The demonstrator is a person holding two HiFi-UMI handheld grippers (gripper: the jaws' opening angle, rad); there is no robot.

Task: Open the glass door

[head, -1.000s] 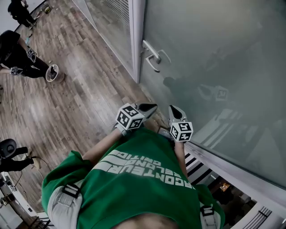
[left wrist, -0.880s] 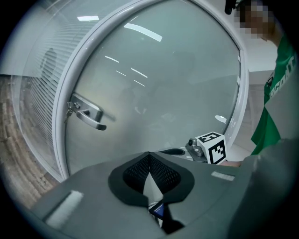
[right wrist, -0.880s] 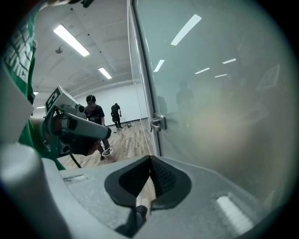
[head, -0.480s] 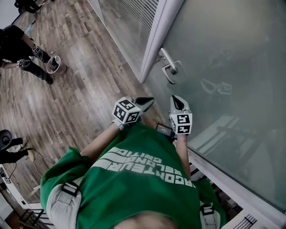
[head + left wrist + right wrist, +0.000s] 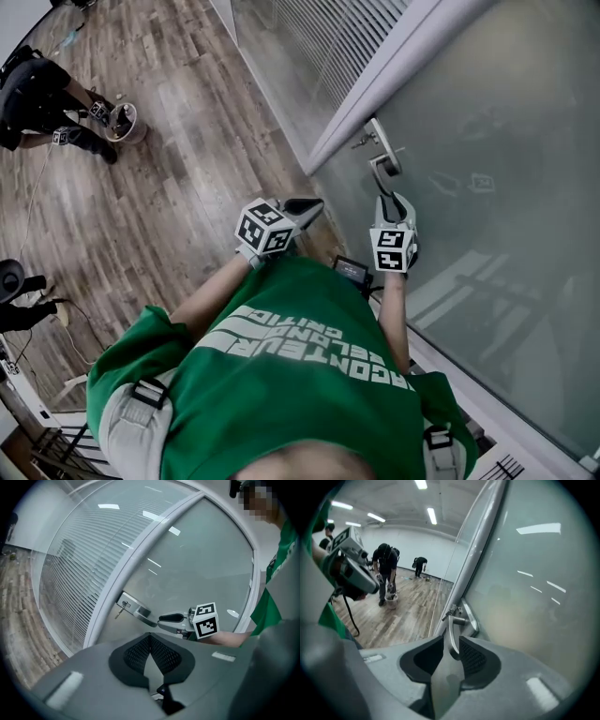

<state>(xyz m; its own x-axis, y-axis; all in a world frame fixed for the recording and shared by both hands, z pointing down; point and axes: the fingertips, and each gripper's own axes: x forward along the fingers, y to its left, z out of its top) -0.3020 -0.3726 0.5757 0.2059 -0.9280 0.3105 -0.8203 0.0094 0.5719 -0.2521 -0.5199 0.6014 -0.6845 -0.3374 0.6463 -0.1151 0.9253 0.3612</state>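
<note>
Right claw (image 5: 451, 644) had just been opening, the glass door (image 5: 525, 597) handle (image 5: 449, 625) between its jaws, unclamped; left claw (image 5: 150, 637) was closed, empty.

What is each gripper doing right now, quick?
Left gripper: closed, holding nothing.
Right gripper: open; its jaws have just been opening, with the door handle between them, not clamped.
</note>
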